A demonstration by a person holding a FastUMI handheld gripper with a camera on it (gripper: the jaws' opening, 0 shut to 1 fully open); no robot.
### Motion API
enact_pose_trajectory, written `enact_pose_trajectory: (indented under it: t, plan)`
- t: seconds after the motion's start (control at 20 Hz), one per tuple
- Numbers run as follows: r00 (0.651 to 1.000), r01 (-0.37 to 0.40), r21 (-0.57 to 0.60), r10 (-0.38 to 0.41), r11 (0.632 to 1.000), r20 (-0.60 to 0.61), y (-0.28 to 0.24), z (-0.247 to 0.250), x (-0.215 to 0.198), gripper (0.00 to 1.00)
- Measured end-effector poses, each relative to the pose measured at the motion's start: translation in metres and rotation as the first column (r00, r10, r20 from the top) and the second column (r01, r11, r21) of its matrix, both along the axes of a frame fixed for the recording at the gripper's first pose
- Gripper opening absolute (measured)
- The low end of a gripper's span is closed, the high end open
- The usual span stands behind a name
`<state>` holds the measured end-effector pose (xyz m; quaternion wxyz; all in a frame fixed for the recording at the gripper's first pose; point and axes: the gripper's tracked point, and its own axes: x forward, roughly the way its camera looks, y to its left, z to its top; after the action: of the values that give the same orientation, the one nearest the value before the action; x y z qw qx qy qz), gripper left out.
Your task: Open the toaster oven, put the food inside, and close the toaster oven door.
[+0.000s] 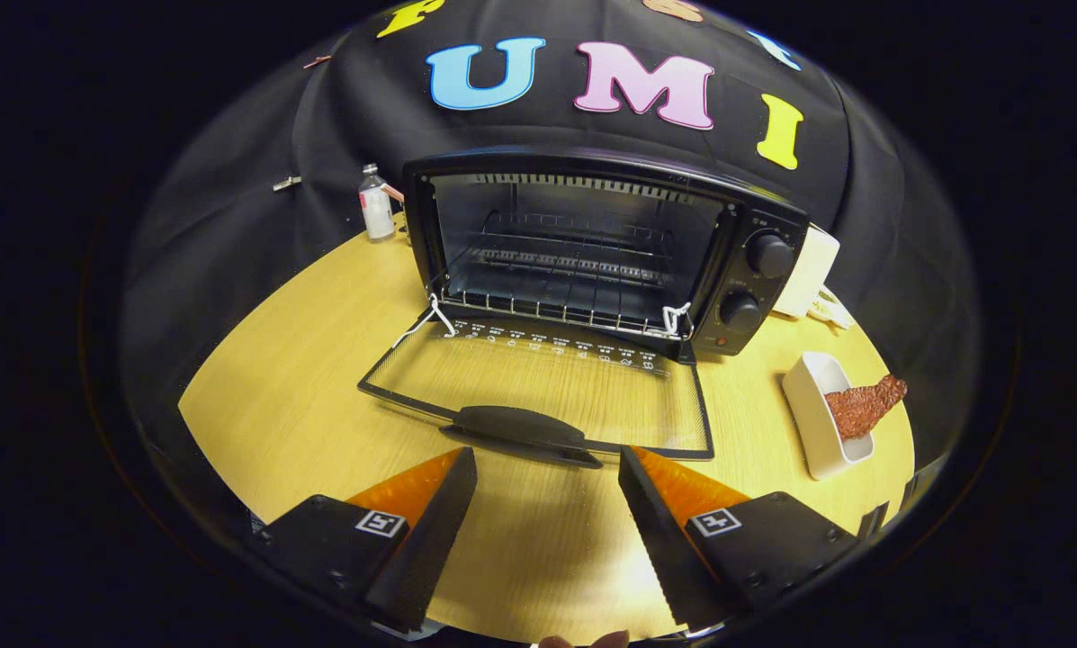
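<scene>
- The gripper (pixel 547 459) is held with fingers spread, nothing between.
- One toaster oven (pixel 592 252) is seen, door (pixel 538 387) down.
- Two knobs (pixel 769 255) are counted.
- One white dish (pixel 817 432) holds one meat piece (pixel 862 407).
- One small bottle (pixel 376 205); its label is unreadable.

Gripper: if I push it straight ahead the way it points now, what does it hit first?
Most likely the door handle of the open oven door, lying just ahead of the open gripper; the toaster oven cavity lies beyond. Height above the handle is unclear.

The toaster oven (pixel 592 247) is standing with its door (pixel 538 387) lying fully open on the table (pixel 304 360). The gripper (pixel 547 463) is hovering spread apart just short of the door handle (pixel 520 427), gripping nothing. The food (pixel 865 405) is resting in a white dish (pixel 812 423) beside the oven.
</scene>
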<state>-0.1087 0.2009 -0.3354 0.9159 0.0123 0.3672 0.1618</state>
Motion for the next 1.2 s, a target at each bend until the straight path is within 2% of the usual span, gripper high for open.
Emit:
enact_pose_trajectory:
  t: [0.3,0.4,0.45,0.65,0.9,1.2]
  plan:
    - [0.992,-0.031,0.057,0.023,0.998,0.125,-0.044,0.065,0.018,0.98]
    - [0.989,-0.072,0.121,0.055,0.990,0.140,-0.053,0.083,0.019,0.98]
    - [0.989,-0.064,0.150,0.044,0.987,0.139,-0.064,0.088,0.021,0.98]
    - [0.994,0.028,0.208,-0.050,0.978,0.099,-0.122,0.090,0.030,0.98]
    - [0.981,0.172,0.213,-0.186,0.962,0.048,-0.213,0.073,0.041,0.99]
    - [0.943,0.332,0.258,-0.330,0.907,-0.054,-0.291,0.032,0.059,0.99]
